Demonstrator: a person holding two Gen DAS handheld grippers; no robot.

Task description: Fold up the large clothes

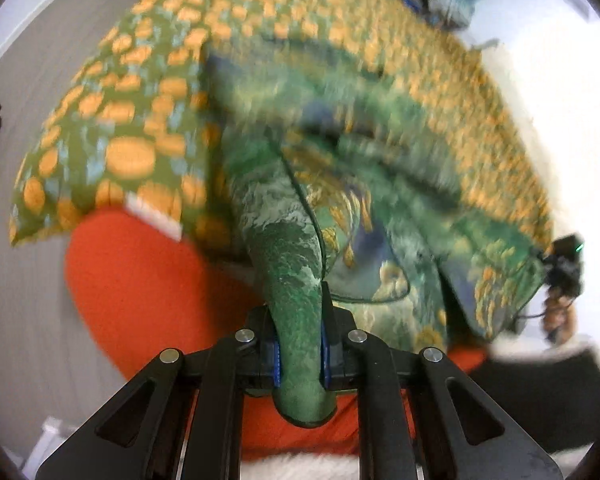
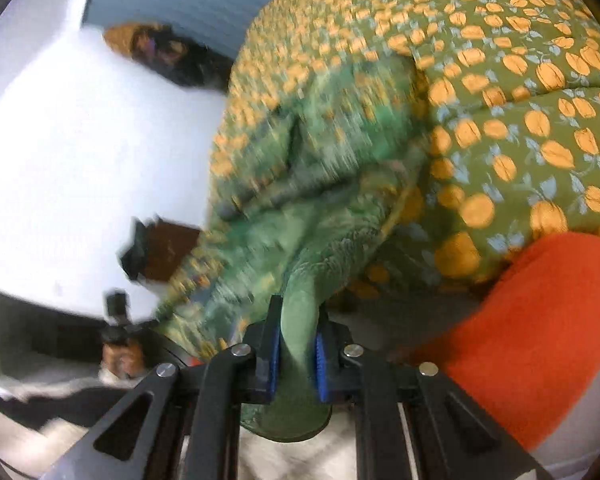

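A green patterned garment (image 1: 340,184) with blue and gold prints hangs stretched between my two grippers, above a bed cover with orange pumpkins on green (image 1: 132,128). My left gripper (image 1: 299,344) is shut on a bunched corner of the garment. My right gripper (image 2: 296,356) is shut on another bunched corner of the same garment (image 2: 300,216). The far part of the cloth is blurred. The other gripper shows at the right edge of the left wrist view (image 1: 564,264) and at the left of the right wrist view (image 2: 120,320).
An orange-red cushion or blanket (image 1: 140,288) lies under the cover's near edge, also in the right wrist view (image 2: 540,340). The pumpkin cover (image 2: 520,100) fills the bed. White wall (image 2: 80,160) and grey floor (image 1: 28,240) surround it.
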